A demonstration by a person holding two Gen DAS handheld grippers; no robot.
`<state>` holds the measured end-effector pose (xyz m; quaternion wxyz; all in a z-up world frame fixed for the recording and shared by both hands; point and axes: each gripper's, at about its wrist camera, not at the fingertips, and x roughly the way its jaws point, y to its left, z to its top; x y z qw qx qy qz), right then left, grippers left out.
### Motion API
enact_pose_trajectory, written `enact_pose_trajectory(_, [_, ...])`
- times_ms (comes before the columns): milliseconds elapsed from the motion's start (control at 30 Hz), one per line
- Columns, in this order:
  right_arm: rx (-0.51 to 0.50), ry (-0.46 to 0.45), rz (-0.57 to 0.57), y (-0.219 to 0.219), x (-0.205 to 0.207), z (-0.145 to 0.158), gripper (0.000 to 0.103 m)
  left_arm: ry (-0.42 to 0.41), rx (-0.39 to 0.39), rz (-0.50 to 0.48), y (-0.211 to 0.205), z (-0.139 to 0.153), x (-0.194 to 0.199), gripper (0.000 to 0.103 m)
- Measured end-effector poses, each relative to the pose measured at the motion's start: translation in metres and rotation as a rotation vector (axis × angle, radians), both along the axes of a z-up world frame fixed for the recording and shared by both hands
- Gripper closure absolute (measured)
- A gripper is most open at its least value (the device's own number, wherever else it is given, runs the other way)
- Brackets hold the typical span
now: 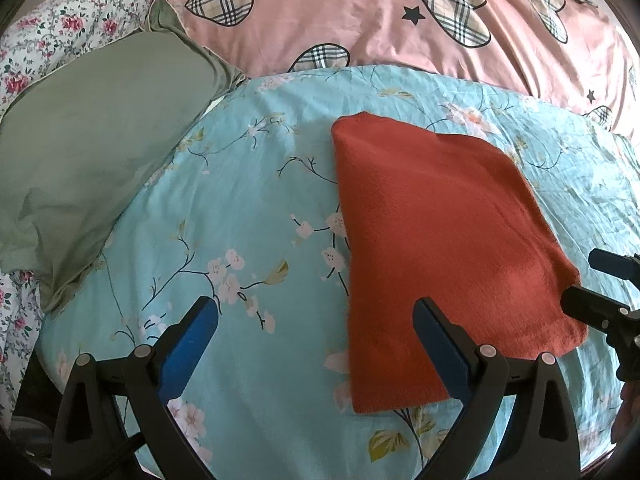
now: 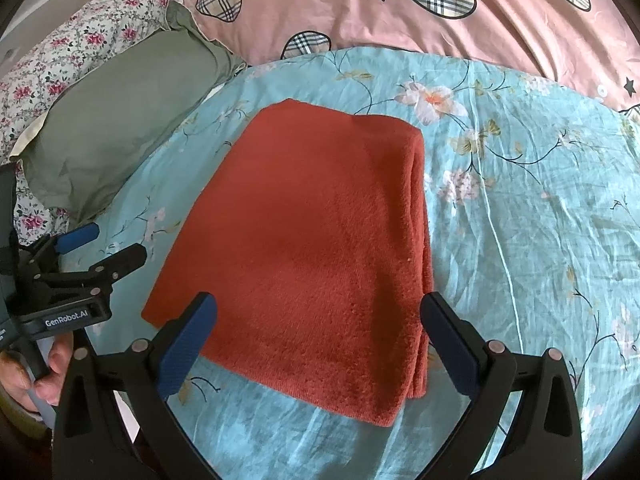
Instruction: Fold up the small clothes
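A rust-red knitted garment (image 1: 440, 240) lies folded flat in a rectangle on the light blue flowered sheet (image 1: 248, 208); in the right wrist view (image 2: 316, 248) its stacked layers show along the right edge. My left gripper (image 1: 316, 316) is open and empty, hovering over the garment's near left edge. My right gripper (image 2: 320, 316) is open and empty, just above the garment's near edge. Each gripper also shows in the other's view: the right one (image 1: 592, 280) at the far right, the left one (image 2: 108, 244) at the far left.
A grey-green pillow (image 1: 96, 168) lies at the left. A pink quilt with plaid hearts (image 1: 360, 16) covers the back of the bed. A white rose-print quilt (image 1: 68, 28) is bunched at the far left. The bed's near edge runs below the grippers.
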<state>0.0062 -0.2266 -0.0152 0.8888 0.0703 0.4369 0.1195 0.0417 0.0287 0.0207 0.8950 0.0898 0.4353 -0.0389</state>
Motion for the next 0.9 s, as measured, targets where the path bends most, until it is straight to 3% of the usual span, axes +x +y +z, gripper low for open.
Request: enact_pose_trajectory(900, [-0.008,0.019,0.012,0.0035,0.0070,-0.0071,0.001,0.028,-0.009,-0.004,-0.0069,-0.0040,0.0101,0.004])
